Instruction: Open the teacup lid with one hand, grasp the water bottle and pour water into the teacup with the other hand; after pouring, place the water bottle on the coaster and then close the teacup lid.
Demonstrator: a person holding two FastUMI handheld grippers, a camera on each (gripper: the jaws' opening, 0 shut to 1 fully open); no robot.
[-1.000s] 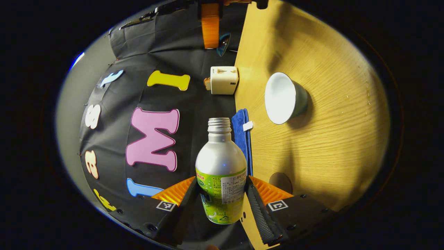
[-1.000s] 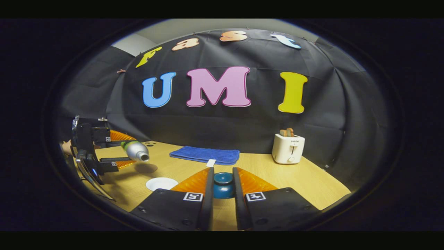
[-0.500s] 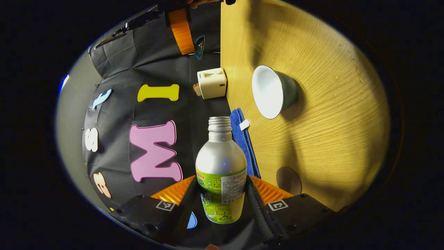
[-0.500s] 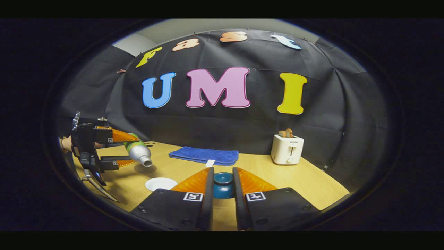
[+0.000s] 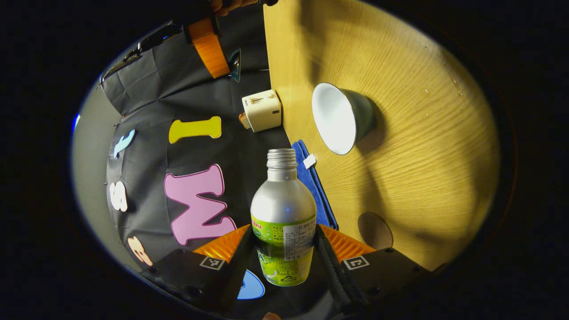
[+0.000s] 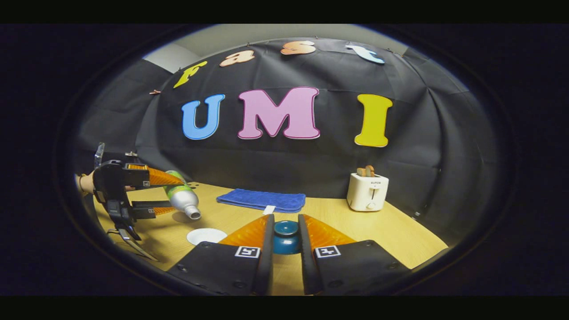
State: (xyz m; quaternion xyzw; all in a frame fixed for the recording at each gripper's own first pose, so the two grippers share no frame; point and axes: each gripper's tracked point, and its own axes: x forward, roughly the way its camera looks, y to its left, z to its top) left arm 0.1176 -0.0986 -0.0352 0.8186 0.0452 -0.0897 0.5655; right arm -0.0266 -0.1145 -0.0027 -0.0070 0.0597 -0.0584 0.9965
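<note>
The left gripper [image 5: 284, 249] holds the silver metal water bottle with a green label [image 5: 283, 222] between its two fingers, one finger pressed against each side of the labelled lower body. In the left gripper view the bottle's threaded, uncapped mouth points toward 12 o'clock, straight out beyond the fingertips. The light wooden table [image 5: 400, 146] appears turned on its side there, so the bottle is tipped well over. The open white-lined, grey-green teacup [image 5: 340, 118] sits at about 1 o'clock from the bottle's mouth, well apart from it. The round brown coaster [image 5: 374, 230] lies at 3 o'clock from the bottle's body, just beyond the finger on that side.

In the right gripper view the tipped bottle [image 6: 181, 198] slants mouth-down above the table, at about 10 o'clock from the cup's white rim [image 6: 206, 235]. The left gripper [image 6: 155, 193] grips it there.

The right gripper [image 6: 286, 238] has its fingers narrowed onto the dark blue-green round teacup lid [image 6: 286, 237], which sits squarely between the fingertips with a finger touching each side. A folded blue cloth [image 6: 262, 199] lies at 12 o'clock from the lid near the wall, and a small white toaster [image 6: 367, 192] stands at 2 o'clock.
</note>
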